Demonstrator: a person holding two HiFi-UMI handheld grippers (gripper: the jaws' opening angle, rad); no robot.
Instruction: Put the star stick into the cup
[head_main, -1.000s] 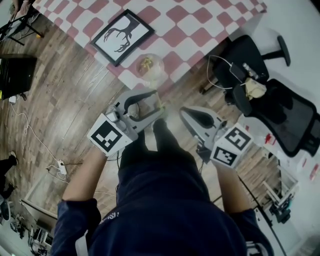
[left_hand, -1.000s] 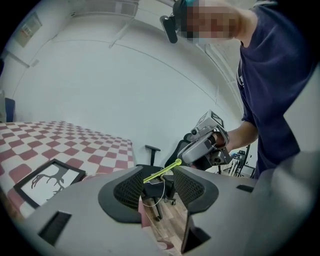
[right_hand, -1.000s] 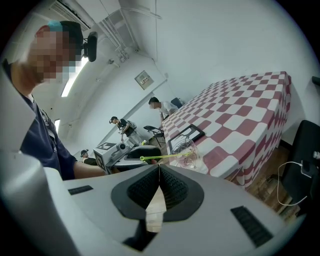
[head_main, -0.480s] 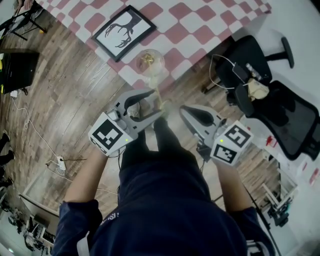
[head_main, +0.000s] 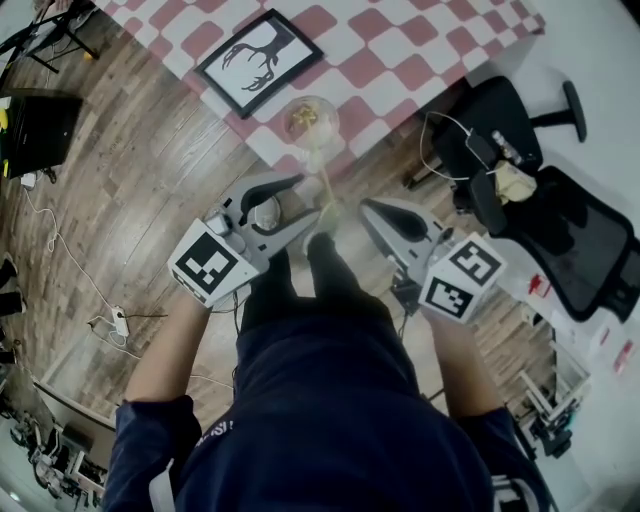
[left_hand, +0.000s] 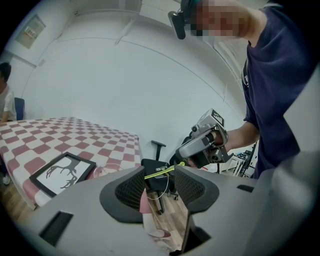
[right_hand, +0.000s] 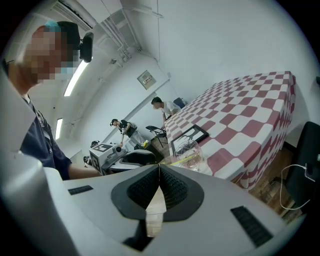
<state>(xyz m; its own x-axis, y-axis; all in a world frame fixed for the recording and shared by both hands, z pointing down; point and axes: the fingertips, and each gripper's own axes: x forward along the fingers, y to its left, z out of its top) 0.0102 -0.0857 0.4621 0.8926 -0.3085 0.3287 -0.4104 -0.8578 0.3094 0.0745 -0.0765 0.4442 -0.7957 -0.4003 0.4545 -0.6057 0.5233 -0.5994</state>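
stick leaning out of the cup, left gripper spread at its near end

the cup (head_main: 310, 118) is clear and stands at the very edge of the checked bench (head_main: 400, 50), near a framed picture (head_main: 258, 62). the stick (head_main: 322, 180) has its far end inside the cup. it slants out over the rim toward the person, off the bench and above the wood floor (head_main: 140, 180). its near end comes to the tips of the left gripper (head_main: 312, 198).

in the left gripper view the jaws stand spread wide. the thin yellow-green stick lies crosswise over the gap, right at the tips and running from one tip to the other. the ribbed pads do not close on it. whether it rests on the tips or only passes just beyond them cannot be told. these jaws have just been closing a little, with the stick across the gap.

the right gripper (head_main: 368, 215) is pressed together with nothing between its jaws. it is held beside the left gripper, over the floor and clear of the stick. in its own view the cup and the stick lie just past its tips, with the left gripper off to the left.

a black chair (head_main: 560, 225) stands to the right of the bench.
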